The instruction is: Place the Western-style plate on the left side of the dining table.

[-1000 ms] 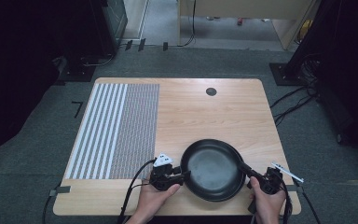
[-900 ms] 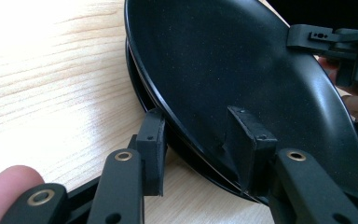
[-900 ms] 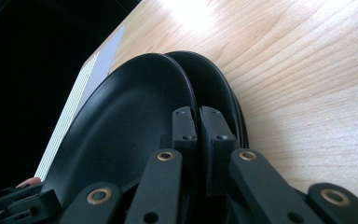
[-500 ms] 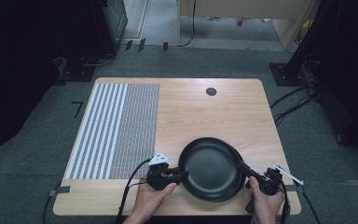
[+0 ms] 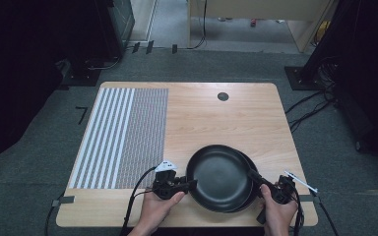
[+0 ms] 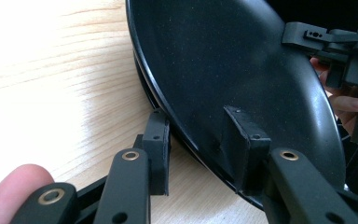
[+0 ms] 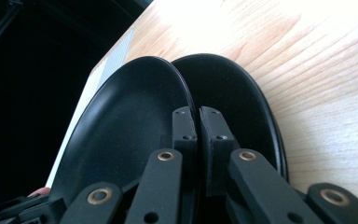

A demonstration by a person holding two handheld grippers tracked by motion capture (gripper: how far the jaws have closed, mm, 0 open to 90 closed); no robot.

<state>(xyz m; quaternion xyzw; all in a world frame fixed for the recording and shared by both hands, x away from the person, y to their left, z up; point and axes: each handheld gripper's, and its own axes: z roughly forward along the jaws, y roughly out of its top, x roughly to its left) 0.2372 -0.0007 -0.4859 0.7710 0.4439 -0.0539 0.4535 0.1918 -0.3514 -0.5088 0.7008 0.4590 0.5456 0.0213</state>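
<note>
1. Two round black shallow plates are located at the near right part of the light wooden surface (image 5: 216, 118). The upper black plate (image 5: 219, 176) is offset to the left over the lower black plate (image 5: 250, 169).
2. The upper black plate is raised and tilted; in the right gripper view its rim (image 7: 182, 88) is seen standing beside the lower plate (image 7: 233, 98).
3. The left hand-held gripper (image 5: 189, 185) is held at the upper plate's left rim. Its jaws are spread, one on each side of that rim (image 6: 193, 140), with a gap visible at the outer jaw.
4. The right hand-held gripper (image 5: 256, 178) is pressed together on the upper plate's right rim.
5. A striped and checked grey-and-white mat (image 5: 125, 135) is laid flat on the left part of the surface, well apart from the plates.
</note>
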